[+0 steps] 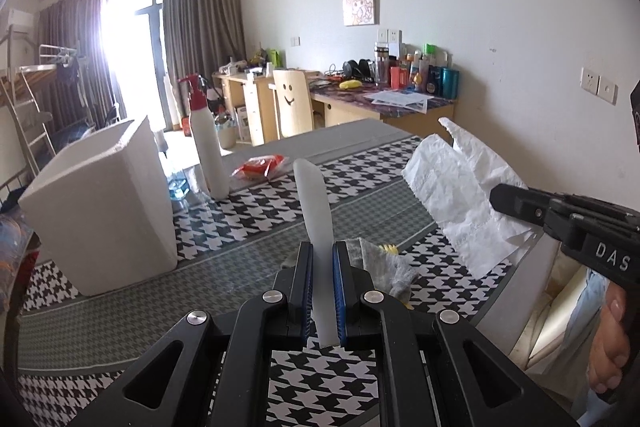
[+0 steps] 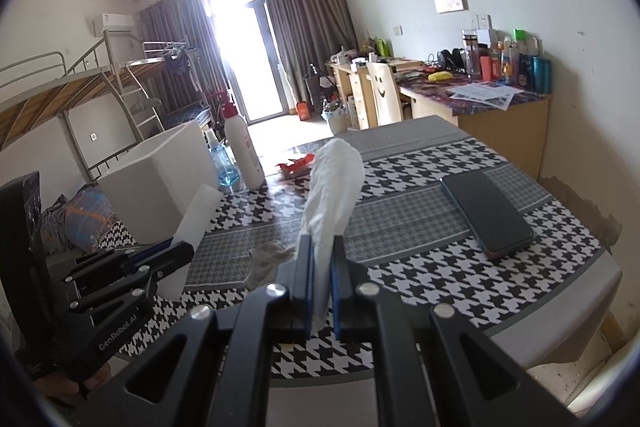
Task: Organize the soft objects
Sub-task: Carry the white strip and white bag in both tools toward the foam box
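left gripper (image 1: 322,291) clamped on white foam strip (image 1: 314,203), long axis standing up and away | right gripper (image 2: 320,287) clamped on white tissue (image 2: 334,183), held above table (image 2: 420,147) | white box (image 1: 104,203) open-topped, far-left, nearer left hand | grey glove (image 2: 266,259) lying just ahead

- Left wrist view: low over the table's (image 1: 256,227) near edge, facing the window (image 1: 128,39) end.
- Right wrist view: same heading, nearer the table's right edge.
- Shared: white box (image 1: 100,203), spray bottle (image 1: 208,151), far desk (image 1: 400,103).
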`<act>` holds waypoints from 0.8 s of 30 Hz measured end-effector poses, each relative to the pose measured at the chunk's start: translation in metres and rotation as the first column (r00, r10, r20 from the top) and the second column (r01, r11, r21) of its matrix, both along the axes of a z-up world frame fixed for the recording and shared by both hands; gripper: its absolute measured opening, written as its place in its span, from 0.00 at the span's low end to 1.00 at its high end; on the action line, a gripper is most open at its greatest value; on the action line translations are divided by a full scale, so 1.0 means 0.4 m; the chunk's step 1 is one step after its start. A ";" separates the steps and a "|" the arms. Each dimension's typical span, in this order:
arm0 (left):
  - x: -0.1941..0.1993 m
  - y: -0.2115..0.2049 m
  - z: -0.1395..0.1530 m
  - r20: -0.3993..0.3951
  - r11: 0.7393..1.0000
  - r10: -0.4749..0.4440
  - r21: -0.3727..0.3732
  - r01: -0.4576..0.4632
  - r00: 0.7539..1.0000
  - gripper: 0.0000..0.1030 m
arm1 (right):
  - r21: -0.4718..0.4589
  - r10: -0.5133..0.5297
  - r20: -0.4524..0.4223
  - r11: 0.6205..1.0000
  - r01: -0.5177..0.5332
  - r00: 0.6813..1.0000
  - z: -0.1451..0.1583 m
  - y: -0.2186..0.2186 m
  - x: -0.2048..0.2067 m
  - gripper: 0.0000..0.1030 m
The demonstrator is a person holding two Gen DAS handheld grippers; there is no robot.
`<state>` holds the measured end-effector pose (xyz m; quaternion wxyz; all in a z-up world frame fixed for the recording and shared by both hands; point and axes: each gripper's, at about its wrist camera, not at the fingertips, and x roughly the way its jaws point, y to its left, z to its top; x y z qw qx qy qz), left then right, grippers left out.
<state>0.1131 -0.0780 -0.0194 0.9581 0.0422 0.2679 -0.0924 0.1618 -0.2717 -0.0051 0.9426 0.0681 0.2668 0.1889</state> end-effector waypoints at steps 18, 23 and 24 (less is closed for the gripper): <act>-0.003 0.017 0.043 0.034 1.000 -0.010 -0.010 0.010 0.999 0.10 | -0.011 0.038 0.052 0.999 -0.037 0.998 0.035 0.035 0.000 0.10; 0.002 0.024 0.054 0.047 1.000 -0.001 -0.003 0.001 0.999 0.10 | -0.007 0.041 0.069 0.999 -0.041 0.997 0.048 0.042 0.000 0.10; 0.001 0.027 0.056 0.050 1.000 -0.001 -0.005 0.001 0.999 0.10 | -0.007 0.043 0.073 0.999 -0.043 0.996 0.051 0.044 0.000 0.10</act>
